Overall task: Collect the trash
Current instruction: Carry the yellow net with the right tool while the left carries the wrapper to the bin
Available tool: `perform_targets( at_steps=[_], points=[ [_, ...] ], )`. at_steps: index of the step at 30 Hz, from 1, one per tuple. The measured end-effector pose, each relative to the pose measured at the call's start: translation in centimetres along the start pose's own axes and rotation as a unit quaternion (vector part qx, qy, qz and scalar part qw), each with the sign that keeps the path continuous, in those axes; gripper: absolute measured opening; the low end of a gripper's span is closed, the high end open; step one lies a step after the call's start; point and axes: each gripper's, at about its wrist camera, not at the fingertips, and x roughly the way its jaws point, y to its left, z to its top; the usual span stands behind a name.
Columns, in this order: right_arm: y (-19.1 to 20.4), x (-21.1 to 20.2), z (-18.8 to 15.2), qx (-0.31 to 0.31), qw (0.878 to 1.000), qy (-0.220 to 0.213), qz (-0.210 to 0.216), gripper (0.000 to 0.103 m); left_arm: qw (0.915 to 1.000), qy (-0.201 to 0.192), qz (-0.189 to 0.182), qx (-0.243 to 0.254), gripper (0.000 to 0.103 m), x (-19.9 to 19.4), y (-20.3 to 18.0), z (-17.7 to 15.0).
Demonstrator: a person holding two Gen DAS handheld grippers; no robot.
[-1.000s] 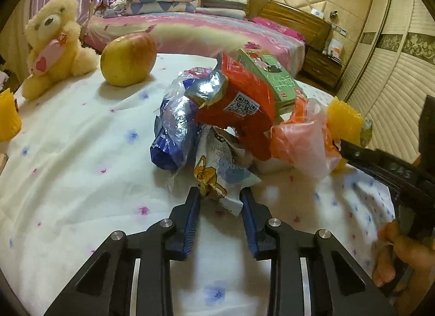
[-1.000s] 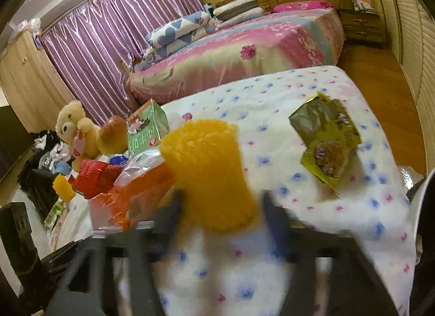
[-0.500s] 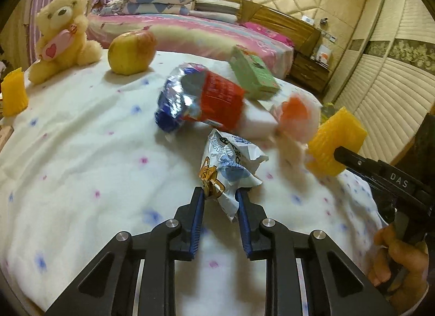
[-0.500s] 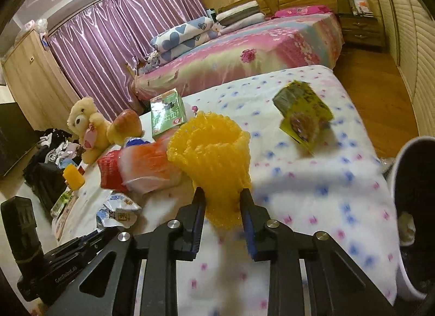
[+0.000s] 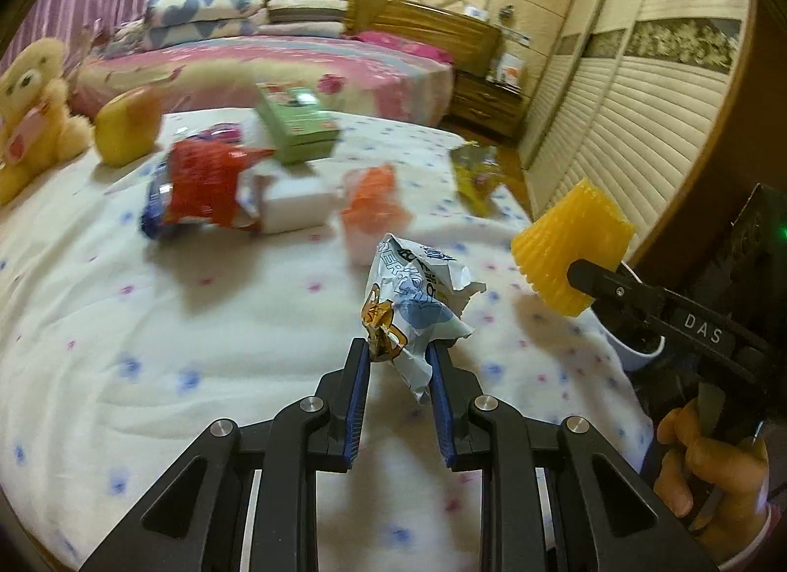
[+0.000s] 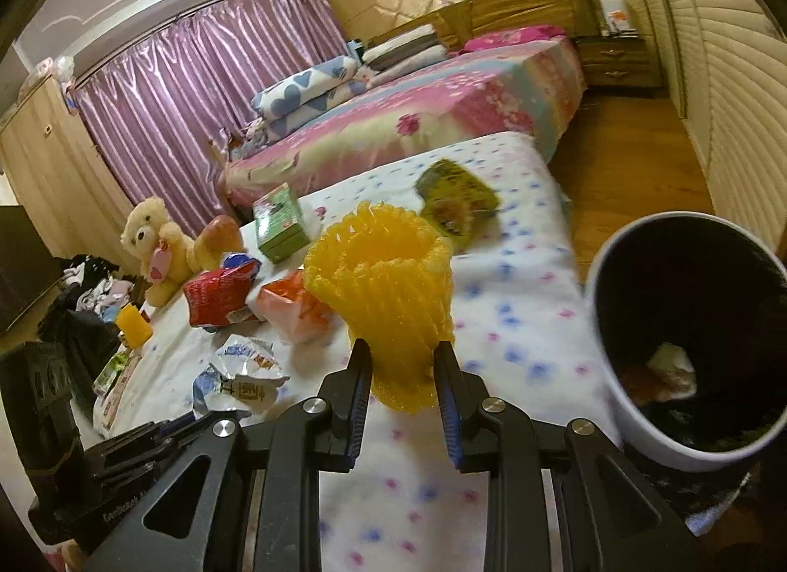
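Both jaws pinch trash: the right gripper [image 6: 401,373] clamps a yellow foam net [image 6: 381,286] just left of the bin [image 6: 634,417], and the left gripper [image 5: 398,365] holds a crumpled wrapper [image 5: 418,291] farther left. The springy net could slip free and land on the bedspread [image 6: 511,286] short of the bin's rim.

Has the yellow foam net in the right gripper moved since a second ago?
Yes. The yellow foam net, clamped in the right gripper, has been lifted off the bedspread and carried toward the white bin.

Right gripper [image 6: 401,365] jaws clamp yellow foam net [image 6: 388,296] above bedspread [image 6: 516,277], beside white bin [image 6: 615,375].
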Motion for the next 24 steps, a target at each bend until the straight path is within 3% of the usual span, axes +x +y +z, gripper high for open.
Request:
perform_targets(
  at_steps=[24],
  points=[
    [-10.1, -6.3, -1.2, 0.082, 0.99, -0.039, -0.107, 0.026, 0.9935, 0.029, -0.067, 0.088, 0.023, 7.5, -7.8, 2.8]
  ],
)
